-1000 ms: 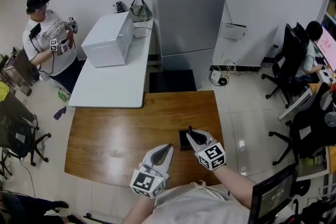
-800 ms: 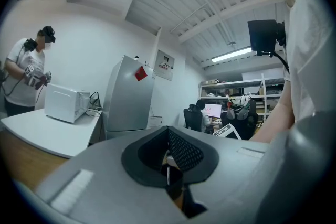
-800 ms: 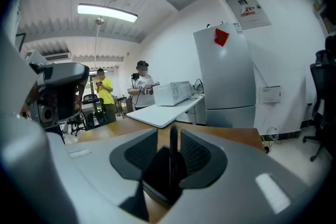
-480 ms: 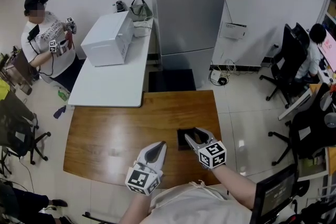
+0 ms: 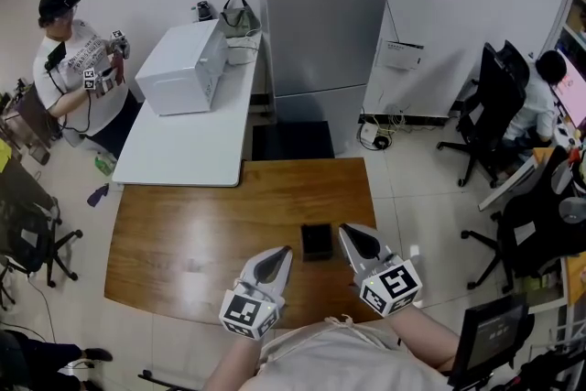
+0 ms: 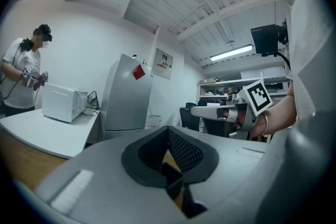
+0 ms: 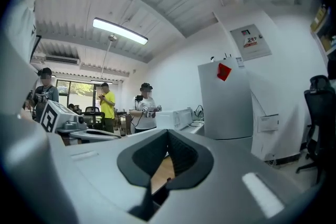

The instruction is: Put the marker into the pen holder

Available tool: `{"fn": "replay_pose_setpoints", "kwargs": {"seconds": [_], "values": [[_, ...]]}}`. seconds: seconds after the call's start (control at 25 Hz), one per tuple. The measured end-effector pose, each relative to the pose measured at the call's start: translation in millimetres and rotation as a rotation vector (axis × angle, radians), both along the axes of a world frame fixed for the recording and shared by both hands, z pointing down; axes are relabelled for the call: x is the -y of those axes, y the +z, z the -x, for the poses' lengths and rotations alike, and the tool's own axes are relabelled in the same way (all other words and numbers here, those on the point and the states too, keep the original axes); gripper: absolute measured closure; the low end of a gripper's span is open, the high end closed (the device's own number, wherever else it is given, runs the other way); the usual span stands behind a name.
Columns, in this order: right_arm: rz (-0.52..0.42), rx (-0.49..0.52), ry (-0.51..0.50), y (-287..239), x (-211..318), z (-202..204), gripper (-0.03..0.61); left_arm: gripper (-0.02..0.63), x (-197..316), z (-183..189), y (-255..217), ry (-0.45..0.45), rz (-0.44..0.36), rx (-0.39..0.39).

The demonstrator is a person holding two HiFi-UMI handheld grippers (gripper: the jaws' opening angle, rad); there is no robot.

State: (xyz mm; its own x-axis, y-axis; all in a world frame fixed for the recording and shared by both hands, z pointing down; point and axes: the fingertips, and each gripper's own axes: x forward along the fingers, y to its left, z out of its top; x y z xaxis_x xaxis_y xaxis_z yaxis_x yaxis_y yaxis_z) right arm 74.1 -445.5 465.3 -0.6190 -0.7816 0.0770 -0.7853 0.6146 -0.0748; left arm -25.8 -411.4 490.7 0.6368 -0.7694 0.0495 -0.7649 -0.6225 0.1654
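Note:
The black square pen holder (image 5: 317, 241) stands on the brown wooden table (image 5: 201, 233), near its front edge. No marker shows in any view. My right gripper (image 5: 349, 233) hovers just right of the holder, clear of it, jaws shut with nothing between them; the right gripper view shows the same shut pads (image 7: 176, 152). My left gripper (image 5: 279, 253) hangs left of the holder and nearer to me, jaws shut and empty, as the left gripper view (image 6: 169, 132) confirms. In that view my right gripper (image 6: 210, 111) sits at the right.
Beyond the brown table stands a white table (image 5: 197, 142) with a white microwave (image 5: 183, 67). A grey fridge (image 5: 325, 9) stands behind. A person (image 5: 73, 69) holding grippers stands at far left. Office chairs (image 5: 490, 105) and a seated person (image 5: 540, 101) are at the right.
My right gripper was over the holder with jaws apart half a second ago; it has pulled back to the right and toward me and is shut. The left gripper has barely moved.

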Motion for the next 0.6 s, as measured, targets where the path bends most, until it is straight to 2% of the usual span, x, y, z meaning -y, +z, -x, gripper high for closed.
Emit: {"fn": "replay_pose_setpoints", "kwargs": {"seconds": [0.44, 0.6], "values": [[0.062, 0.010, 0.000, 21.6, -40.4, 7.0, 0.577, 0.597, -10.3, 4.5, -13.3, 0.007, -0.026, -0.022], [0.075, 0.021, 0.006, 21.6, -46.6, 11.9, 0.577, 0.598, -18.6, 5.4, -25.8, 0.023, -0.085, -0.014]]}}
